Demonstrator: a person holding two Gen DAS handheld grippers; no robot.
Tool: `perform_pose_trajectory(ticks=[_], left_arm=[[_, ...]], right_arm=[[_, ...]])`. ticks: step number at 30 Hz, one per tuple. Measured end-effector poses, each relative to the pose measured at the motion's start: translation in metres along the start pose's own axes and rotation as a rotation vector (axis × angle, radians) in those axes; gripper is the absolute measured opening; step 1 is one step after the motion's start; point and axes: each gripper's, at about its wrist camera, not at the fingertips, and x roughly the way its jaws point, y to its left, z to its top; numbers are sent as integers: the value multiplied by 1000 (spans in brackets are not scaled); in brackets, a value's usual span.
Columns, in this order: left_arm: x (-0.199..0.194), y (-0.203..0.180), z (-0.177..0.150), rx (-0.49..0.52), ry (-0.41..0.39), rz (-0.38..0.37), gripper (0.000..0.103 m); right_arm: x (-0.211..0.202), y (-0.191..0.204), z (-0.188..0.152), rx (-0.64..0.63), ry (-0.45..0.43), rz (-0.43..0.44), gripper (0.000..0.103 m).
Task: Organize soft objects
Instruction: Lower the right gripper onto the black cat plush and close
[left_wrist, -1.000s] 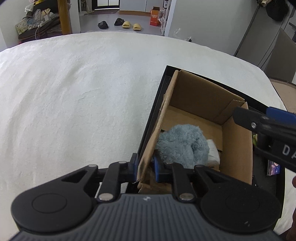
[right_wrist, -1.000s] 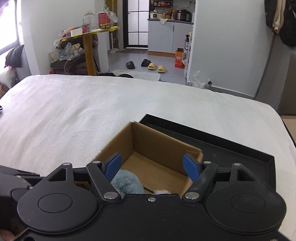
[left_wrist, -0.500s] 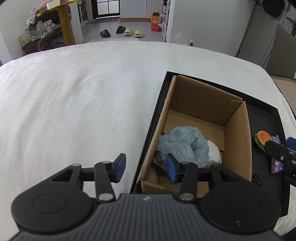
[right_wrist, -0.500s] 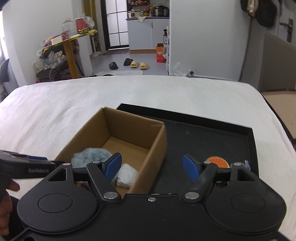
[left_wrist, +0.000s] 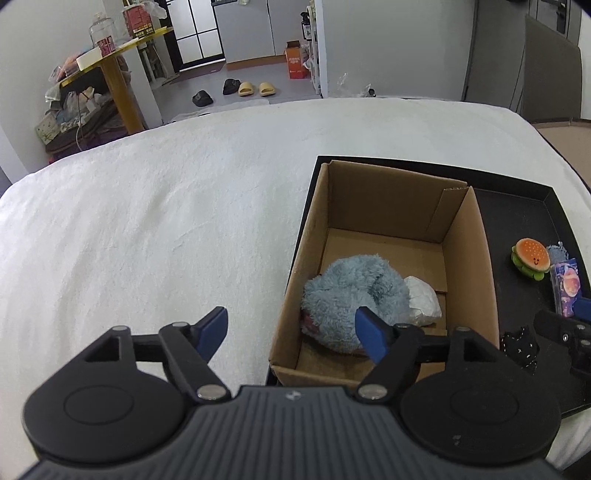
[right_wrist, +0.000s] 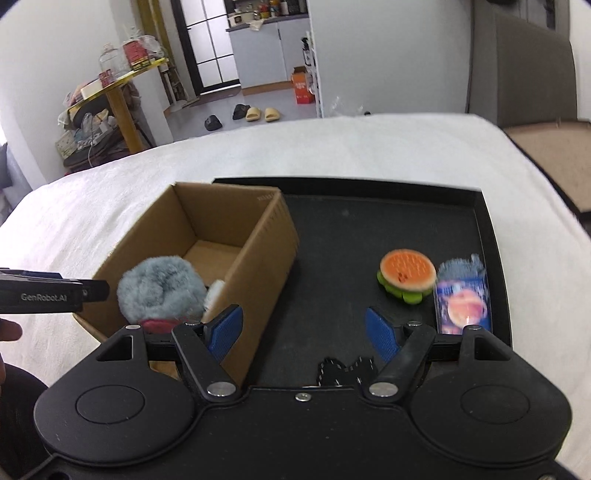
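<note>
A cardboard box (left_wrist: 465, 236) (right_wrist: 258, 254) stands on the left of a black tray (left_wrist: 532, 218) (right_wrist: 369, 236). In it lie a fluffy blue-grey plush (left_wrist: 354, 291) (right_wrist: 159, 291) and a white soft item (left_wrist: 423, 301). On the tray lie a burger plush (left_wrist: 530, 256) (right_wrist: 406, 275), a grey knit item (right_wrist: 460, 267), a blue packet (left_wrist: 567, 286) (right_wrist: 463, 304) and a black patterned cloth (left_wrist: 521, 345) (right_wrist: 345, 367). My left gripper (left_wrist: 291, 334) is open, above the box's near left wall. My right gripper (right_wrist: 304, 332) is open above the tray, just beyond the black cloth.
The tray rests on a white bedspread (left_wrist: 147, 229) that spreads wide to the left. A yellow side table (left_wrist: 118, 74) with clutter, slippers (left_wrist: 253, 88) and an orange carton (left_wrist: 295, 64) are on the floor beyond the bed.
My left gripper let go of the box wall, opened and drew back. My right gripper swung right from over the box to over the tray's loose items.
</note>
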Motion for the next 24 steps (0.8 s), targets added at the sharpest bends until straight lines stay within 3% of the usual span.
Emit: perform_pose_trajectory(ticks=[16,21,24], left_arm=[[3,-17,3,60,17,58,80],[8,-24,6,84,41,80,80],[10,-29,6,103,48,95,80]], right_arm=[[34,-51,-36,179,68,35,73],[54,-43,-42,121,110,4,73],[63,-37,-46,104,136,33,73]])
